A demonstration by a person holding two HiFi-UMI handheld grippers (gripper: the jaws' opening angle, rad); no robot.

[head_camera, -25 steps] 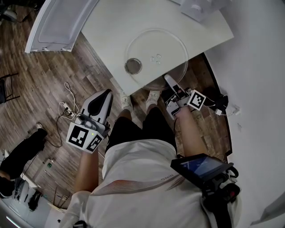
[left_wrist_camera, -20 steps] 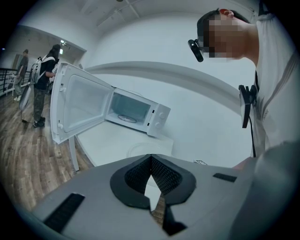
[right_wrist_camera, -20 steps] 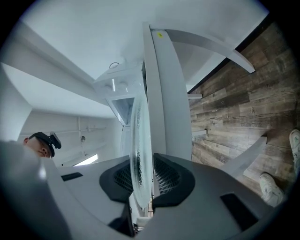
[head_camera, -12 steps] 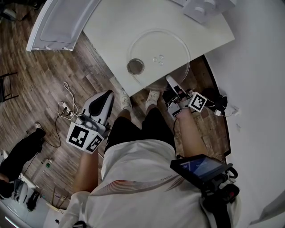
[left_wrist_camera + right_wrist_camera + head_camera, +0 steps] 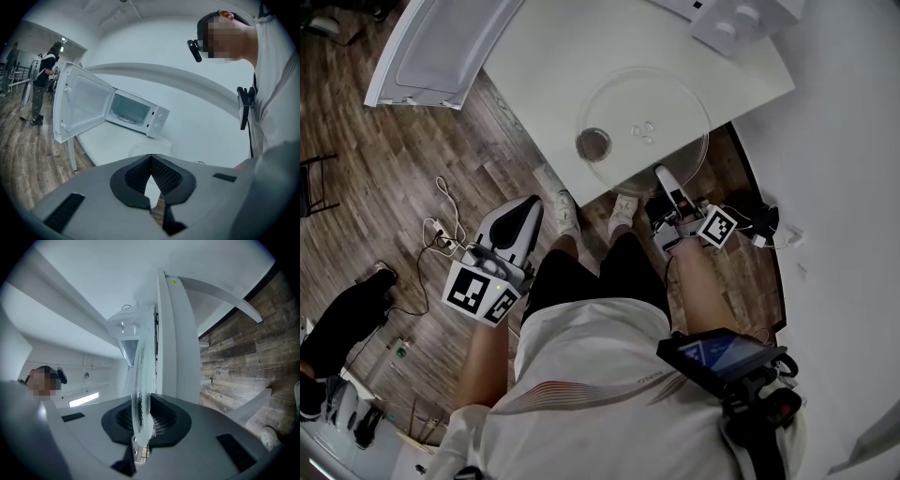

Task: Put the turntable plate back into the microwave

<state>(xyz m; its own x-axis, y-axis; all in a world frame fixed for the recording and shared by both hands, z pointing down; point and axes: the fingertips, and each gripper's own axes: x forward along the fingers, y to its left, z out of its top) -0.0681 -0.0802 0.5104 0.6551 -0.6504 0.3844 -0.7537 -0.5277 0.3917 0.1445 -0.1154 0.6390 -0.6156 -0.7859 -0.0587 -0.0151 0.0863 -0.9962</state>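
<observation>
The clear glass turntable plate (image 5: pixel 642 131) lies on the white table (image 5: pixel 534 66), its near rim hanging past the table's edge. My right gripper (image 5: pixel 664 176) is shut on that rim; in the right gripper view the plate (image 5: pixel 139 394) stands edge-on between the pads of the right gripper (image 5: pixel 140 427). A small dark-rimmed round spot (image 5: pixel 593 143) shows on or through the glass. The microwave (image 5: pixel 727 19) sits at the table's far end with its door (image 5: pixel 431 47) swung open. My left gripper (image 5: pixel 525 202) hangs over the floor, shut and empty; its own view of the left gripper (image 5: pixel 151 171) faces the microwave (image 5: pixel 136 112).
A power strip and cables (image 5: pixel 441 230) lie on the wooden floor to the left, with a black bag (image 5: pixel 347 319) beyond. The person's shoes (image 5: pixel 567 216) stand just below the table edge. A white wall runs along the right. Another person (image 5: pixel 44 75) stands far off.
The right gripper stays at the plate's near rim and the left one hangs where it was. The head view has shifted slightly; nothing else visibly moved.
</observation>
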